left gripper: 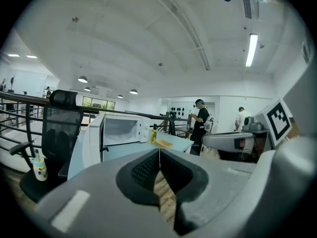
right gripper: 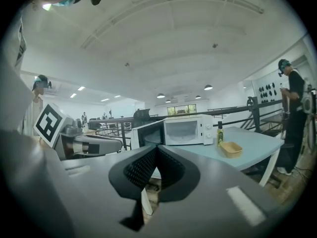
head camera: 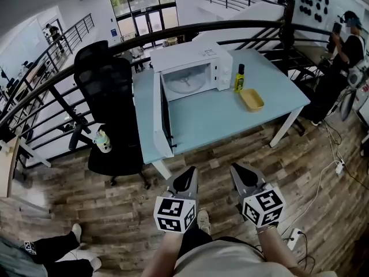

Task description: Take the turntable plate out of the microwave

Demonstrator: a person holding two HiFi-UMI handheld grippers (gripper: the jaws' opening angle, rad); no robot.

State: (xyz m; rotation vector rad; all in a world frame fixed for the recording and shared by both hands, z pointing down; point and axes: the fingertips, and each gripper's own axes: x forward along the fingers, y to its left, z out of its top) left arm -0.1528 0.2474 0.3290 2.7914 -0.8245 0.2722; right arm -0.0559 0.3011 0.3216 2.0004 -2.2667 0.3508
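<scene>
A white microwave (head camera: 193,68) stands at the back of a light blue table (head camera: 219,120), its door (head camera: 158,117) swung wide open toward me. Inside lies the round glass turntable plate (head camera: 185,83). My left gripper (head camera: 187,180) and right gripper (head camera: 241,175) hang side by side over the wooden floor, well short of the table, both shut and holding nothing. The left gripper view shows the microwave (left gripper: 121,129) far ahead past the closed jaws; in the right gripper view the microwave (right gripper: 183,130) also stands far off.
A yellow-labelled bottle (head camera: 239,77) and a yellow tray (head camera: 252,99) sit right of the microwave. A black office chair (head camera: 109,108) stands left of the table. A black railing (head camera: 173,33) runs behind. A person (head camera: 340,62) stands far right; cables and a power strip (head camera: 337,167) lie on the floor.
</scene>
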